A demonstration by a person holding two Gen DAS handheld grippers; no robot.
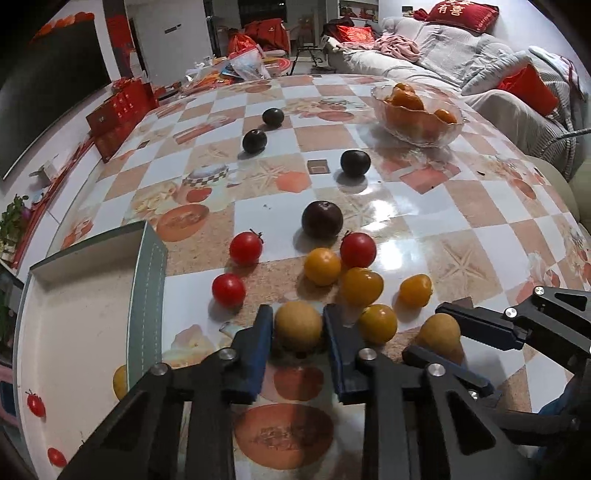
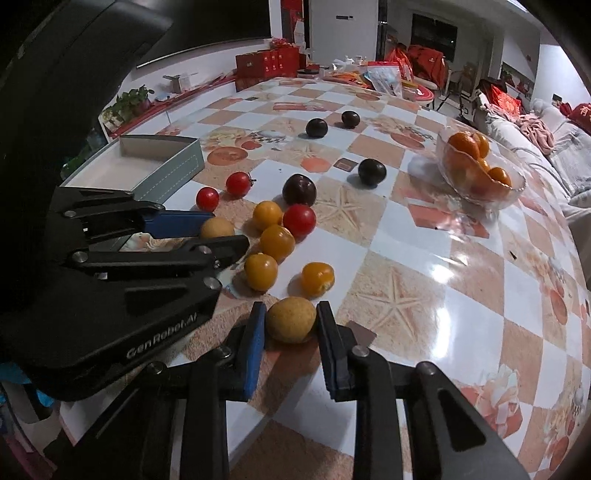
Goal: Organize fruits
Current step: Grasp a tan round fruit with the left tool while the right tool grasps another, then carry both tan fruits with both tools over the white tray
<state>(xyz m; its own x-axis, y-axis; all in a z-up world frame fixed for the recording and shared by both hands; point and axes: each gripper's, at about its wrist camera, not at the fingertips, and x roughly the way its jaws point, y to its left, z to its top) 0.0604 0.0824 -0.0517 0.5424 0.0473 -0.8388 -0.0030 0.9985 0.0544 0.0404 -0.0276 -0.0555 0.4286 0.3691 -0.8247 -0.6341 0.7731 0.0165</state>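
Both tools pointed steeply down at the glossy checkered tablecloth [image 1: 406,206], side by side. The left gripper [image 1: 298,325] had its blue-padded jaws pinching a dull yellow round fruit [image 1: 298,325] that sat on the cloth, a pad pressed on each flank. The right gripper [image 2: 291,320] likewise pinched a second dull yellow round fruit [image 2: 291,320] against the cloth near the table's front edge.

Just beyond them lay four glossy orange-yellow cherry tomatoes [image 1: 322,266] and three red cherry tomatoes [image 1: 246,248] in a loose cluster, with four dark purple plums [image 1: 322,219] strung farther back. An open grey-green box with a pale inside [image 1: 147,295] stood to the left of the cluster. A clear glass bowl of oranges [image 1: 417,129] stood well apart at the far right.

The left tool's black body read "GenRobot.AI" in the right wrist view. A red cushion [image 1: 461,16] on the sofa bore the white characters "有喜".
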